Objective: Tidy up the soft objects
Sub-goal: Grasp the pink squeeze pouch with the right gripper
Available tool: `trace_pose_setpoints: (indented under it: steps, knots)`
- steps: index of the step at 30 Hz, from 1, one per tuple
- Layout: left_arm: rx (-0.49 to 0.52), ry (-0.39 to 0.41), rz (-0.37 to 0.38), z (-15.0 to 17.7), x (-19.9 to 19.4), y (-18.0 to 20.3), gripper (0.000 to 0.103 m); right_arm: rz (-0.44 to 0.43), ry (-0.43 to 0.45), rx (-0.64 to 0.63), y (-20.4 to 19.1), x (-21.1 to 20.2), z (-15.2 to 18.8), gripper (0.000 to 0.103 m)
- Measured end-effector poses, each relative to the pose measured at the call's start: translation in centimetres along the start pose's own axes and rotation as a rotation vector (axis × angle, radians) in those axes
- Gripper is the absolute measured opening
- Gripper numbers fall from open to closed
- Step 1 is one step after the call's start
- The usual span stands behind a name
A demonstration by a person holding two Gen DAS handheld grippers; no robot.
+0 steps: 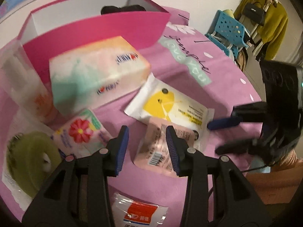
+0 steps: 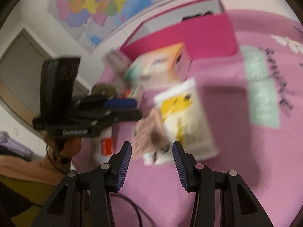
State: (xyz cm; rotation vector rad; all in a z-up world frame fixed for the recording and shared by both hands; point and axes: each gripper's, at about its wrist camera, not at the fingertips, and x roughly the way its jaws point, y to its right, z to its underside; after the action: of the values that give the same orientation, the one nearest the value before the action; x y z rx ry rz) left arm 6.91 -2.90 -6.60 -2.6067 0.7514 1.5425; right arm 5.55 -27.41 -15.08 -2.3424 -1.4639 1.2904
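Soft packs lie on a pink cloth. A big pastel tissue pack leans against an open pink box. A white and yellow wipes pack lies beside it, partly over a pink sachet. My left gripper is open and empty, just above the pink sachet. My right gripper is open and empty, just short of the pink sachet and the wipes pack; it also shows in the left wrist view, next to the wipes pack.
A flower-print tissue pack, a green roll and a red and white packet lie nearby. A dark item sits in the box. A blue chair and hung clothes stand beyond the table edge.
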Motion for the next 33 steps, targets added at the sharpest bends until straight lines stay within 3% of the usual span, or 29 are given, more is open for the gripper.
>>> trace_pose_setpoints:
  steps: [6,11,14,18,26,33]
  knots:
    - [0.008,-0.030,0.005,0.7,0.7,-0.1,0.043,0.014,-0.051,0.010,-1.1,2.4,1.4,0.043]
    - [0.002,-0.045,0.026,1.0,1.0,-0.3,0.043,0.077,0.035,0.004,-2.0,2.8,1.6,0.042]
    - [-0.007,-0.051,0.027,1.2,1.0,-0.6,0.043,0.138,0.087,0.017,-1.7,2.8,1.5,0.030]
    - [-0.014,-0.062,0.075,1.9,0.7,-0.5,0.043,0.148,0.147,0.074,-0.6,2.3,1.1,0.027]
    - [-0.006,-0.059,0.089,2.4,0.8,0.5,0.043,0.127,0.192,0.135,0.9,2.2,0.3,0.029]
    - [-0.003,-0.026,0.099,2.2,-0.2,1.0,0.043,0.130,0.224,0.128,0.9,1.0,0.1,0.019]
